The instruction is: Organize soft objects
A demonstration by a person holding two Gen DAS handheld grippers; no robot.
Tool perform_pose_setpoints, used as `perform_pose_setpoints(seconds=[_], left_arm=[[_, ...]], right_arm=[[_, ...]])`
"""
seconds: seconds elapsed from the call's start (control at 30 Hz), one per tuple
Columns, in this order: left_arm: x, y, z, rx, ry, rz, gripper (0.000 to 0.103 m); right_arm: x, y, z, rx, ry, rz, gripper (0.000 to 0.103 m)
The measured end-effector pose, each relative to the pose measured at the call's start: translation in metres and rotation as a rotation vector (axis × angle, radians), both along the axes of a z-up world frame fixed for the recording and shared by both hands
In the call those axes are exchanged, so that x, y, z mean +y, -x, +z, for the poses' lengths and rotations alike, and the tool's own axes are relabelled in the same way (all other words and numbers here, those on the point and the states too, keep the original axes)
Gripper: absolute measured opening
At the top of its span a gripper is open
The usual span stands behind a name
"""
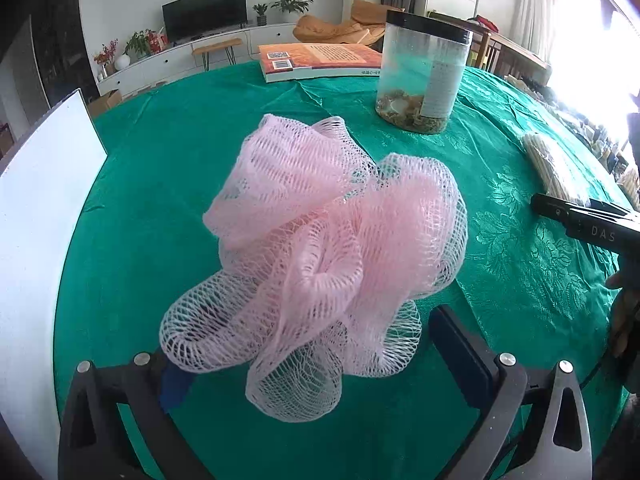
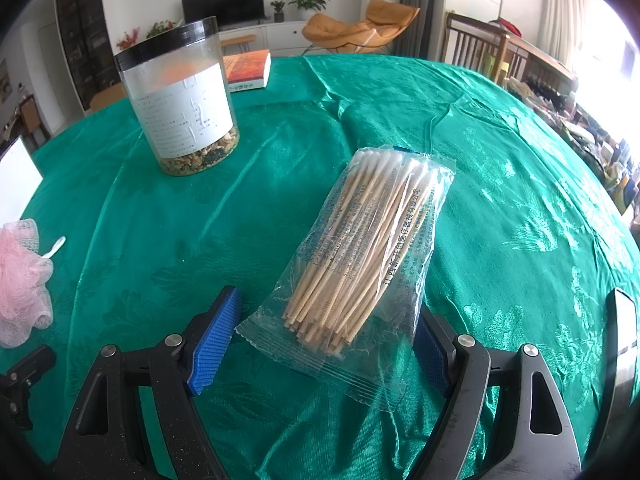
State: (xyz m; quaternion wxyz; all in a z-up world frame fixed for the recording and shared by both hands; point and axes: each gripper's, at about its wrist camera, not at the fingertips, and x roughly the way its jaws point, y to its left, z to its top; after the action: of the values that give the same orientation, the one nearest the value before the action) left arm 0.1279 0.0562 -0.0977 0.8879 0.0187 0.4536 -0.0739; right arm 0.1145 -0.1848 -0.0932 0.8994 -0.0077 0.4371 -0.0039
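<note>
Loofah [image 1: 320, 256] lies on the cloth [image 1: 160, 168] between my released left gripper [image 1: 316, 356]. Right gripper [image 2: 320, 344] spread, straddling the swab pack [image 2: 360, 256], ungripped. Next, I judge: close right.

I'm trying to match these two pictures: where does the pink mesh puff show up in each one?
Left wrist view: the puff fills the middle, between the open left gripper fingers.
Right wrist view: the puff sits at the far left edge, partly cut off.
Shared landmark: the jar with a black lid, standing behind the puff on the green cloth.
</note>
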Motion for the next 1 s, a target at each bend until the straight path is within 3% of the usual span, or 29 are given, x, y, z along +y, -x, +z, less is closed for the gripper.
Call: perform_pose_setpoints(seconds=[0.27, 0.33, 0.43, 0.6, 0.63, 0.67, 0.7, 0.73, 0.8, 1.0], left_arm=[[-0.003, -0.001, -0.001, 0.017, -0.02, -0.009, 0.103], [0.002, 0.003, 0.004, 0.035, 0.023, -0.014, 0.103], [0.01, 0.014, 0.02, -0.013, 0.092, -0.032, 0.103], [-0.003, 0.005, 0.026, -0.011, 0.056, -0.078, 0.103], [-0.007, 0.001, 0.024, -0.002, 0.026, -0.081, 0.092], [-0.009, 0.0, 0.023, -0.006, -0.004, -0.076, 0.077], [-0.009, -0.004, 0.022, 0.002, -0.021, -0.062, 0.047], [-0.005, -0.009, 0.021, 0.017, 0.005, -0.048, 0.04], [0.008, -0.019, 0.024, 0.02, 0.097, -0.003, 0.035], [0.038, -0.042, 0.064, -0.051, 0.226, 0.094, 0.033]], right_arm=[[0.0, 0.0, 0.0, -0.001, -0.008, 0.001, 0.083], [-0.003, 0.001, 0.0, -0.008, -0.037, 0.003, 0.083], [-0.019, 0.004, 0.004, -0.019, -0.181, 0.003, 0.083], [-0.042, -0.015, 0.01, 0.077, -0.365, -0.052, 0.079], [-0.043, -0.022, 0.01, 0.107, -0.355, -0.067, 0.068], [-0.038, -0.028, 0.012, 0.143, -0.295, -0.063, 0.048], [-0.033, -0.033, 0.014, 0.169, -0.259, -0.04, 0.03], [-0.032, -0.036, 0.018, 0.169, -0.259, -0.026, 0.029], [-0.03, -0.047, 0.03, 0.143, -0.234, -0.02, 0.029], [-0.02, -0.107, 0.09, -0.008, -0.182, 0.057, 0.029]])
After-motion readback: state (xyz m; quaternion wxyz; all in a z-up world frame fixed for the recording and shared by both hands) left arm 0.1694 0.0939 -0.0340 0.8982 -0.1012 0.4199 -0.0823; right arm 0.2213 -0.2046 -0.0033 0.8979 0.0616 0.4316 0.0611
